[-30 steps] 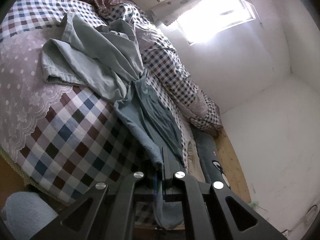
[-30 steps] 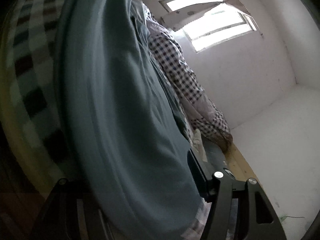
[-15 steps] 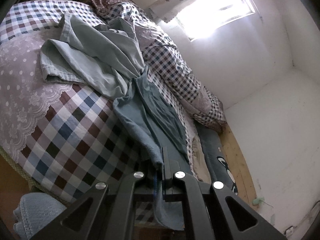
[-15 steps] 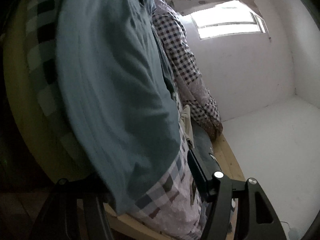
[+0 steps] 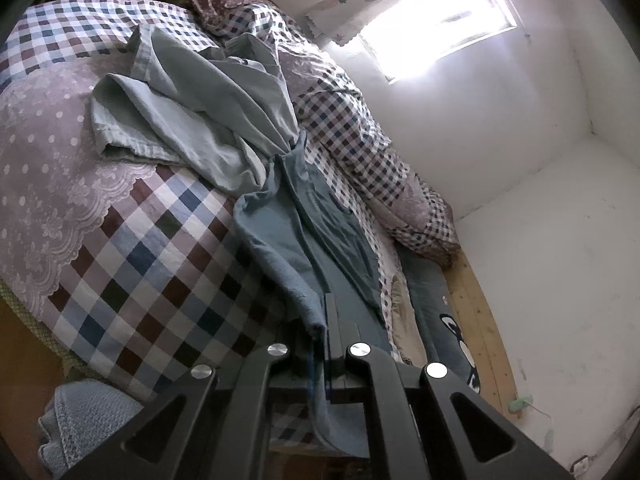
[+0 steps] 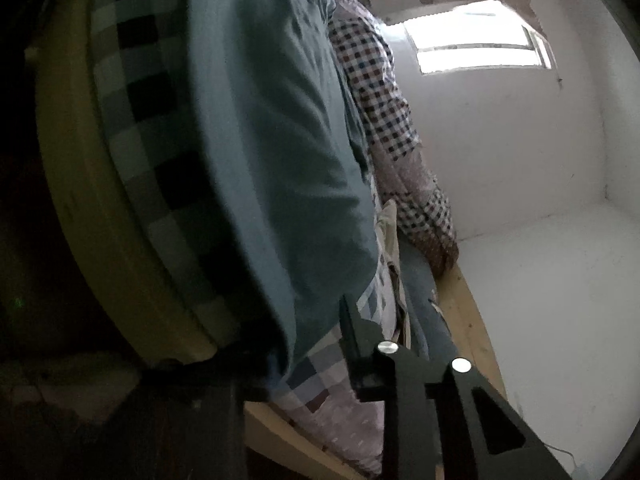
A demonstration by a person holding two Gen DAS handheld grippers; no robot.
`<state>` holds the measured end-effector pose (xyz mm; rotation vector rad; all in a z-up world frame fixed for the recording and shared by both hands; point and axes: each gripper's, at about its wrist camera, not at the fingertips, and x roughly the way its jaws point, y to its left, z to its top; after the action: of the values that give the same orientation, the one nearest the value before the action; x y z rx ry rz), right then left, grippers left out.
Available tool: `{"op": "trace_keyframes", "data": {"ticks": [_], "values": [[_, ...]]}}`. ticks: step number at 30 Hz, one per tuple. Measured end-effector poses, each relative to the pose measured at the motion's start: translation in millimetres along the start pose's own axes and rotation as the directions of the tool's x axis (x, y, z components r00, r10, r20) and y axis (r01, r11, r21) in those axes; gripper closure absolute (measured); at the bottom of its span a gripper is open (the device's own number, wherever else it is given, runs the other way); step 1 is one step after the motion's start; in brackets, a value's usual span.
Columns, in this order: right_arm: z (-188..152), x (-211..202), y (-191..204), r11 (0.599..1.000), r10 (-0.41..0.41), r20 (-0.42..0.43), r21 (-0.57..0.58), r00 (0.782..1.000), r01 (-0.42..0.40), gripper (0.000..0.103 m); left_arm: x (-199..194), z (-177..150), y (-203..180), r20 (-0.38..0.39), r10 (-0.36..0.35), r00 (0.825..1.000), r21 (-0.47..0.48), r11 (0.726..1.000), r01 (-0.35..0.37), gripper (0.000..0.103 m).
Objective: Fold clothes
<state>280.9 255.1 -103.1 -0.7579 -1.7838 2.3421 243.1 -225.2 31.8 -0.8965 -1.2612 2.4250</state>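
Checked quilt (image 5: 132, 264) under crumpled pale shirt (image 5: 192, 120)

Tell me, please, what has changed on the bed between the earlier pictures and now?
The right gripper slid along the bed's edge to the hem of the teal garment, and its jaws are closing with the cloth between them. The left gripper stayed shut on the same garment's other edge. The pale shirt and the checked quilt lie as before.
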Motion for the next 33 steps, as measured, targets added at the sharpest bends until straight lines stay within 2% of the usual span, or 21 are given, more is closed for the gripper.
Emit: {"op": "trace_keyframes", "data": {"ticks": [1, 3, 7, 11, 17, 24, 29, 33], "values": [[0, -1, 0, 1.0, 0.01, -0.002, 0.002, 1.0, -0.01, 0.1, 0, 0, 0, 0.0, 0.002, 1.0, 0.0, 1.0, -0.002, 0.102], [-1, -5, -5, 1.0, 0.021, 0.007, 0.014, 1.0, -0.021, 0.102, -1, 0, 0, -0.001, 0.006, 1.0, 0.0, 1.0, -0.006, 0.102], [-2, -9, -31, 0.998, 0.024, 0.025, 0.055, 0.999, -0.025, 0.103, -3, -1, -3, 0.0, 0.007, 1.0, 0.003, 1.0, -0.007, 0.102], [-4, -7, -78, 0.993, 0.034, 0.014, 0.113, 0.999, -0.036, 0.103, -7, -1, -10, 0.006, 0.013, 1.0, 0.014, 1.0, -0.013, 0.102], [5, -21, -157, 0.99, -0.039, 0.065, 0.137, 0.997, 0.03, 0.103, -21, -1, -29, 0.025, 0.018, 1.0, 0.051, 0.999, -0.019, 0.102], [13, -52, -229, 0.983, -0.132, 0.101, 0.143, 0.986, 0.117, 0.103, -43, 1, -59, 0.016, -0.015, 1.0, 0.078, 0.997, 0.014, 0.102], [-1, -101, -258, 0.967, -0.189, 0.092, 0.19, 0.978, 0.169, 0.103, -69, -1, -85, 0.024, -0.063, 0.998, 0.12, 0.991, 0.059, 0.102], [-14, -129, -282, 0.957, -0.201, 0.074, 0.226, 0.977, 0.18, 0.103, -90, -3, -105, 0.034, -0.093, 0.995, 0.154, 0.984, 0.087, 0.102]]}}
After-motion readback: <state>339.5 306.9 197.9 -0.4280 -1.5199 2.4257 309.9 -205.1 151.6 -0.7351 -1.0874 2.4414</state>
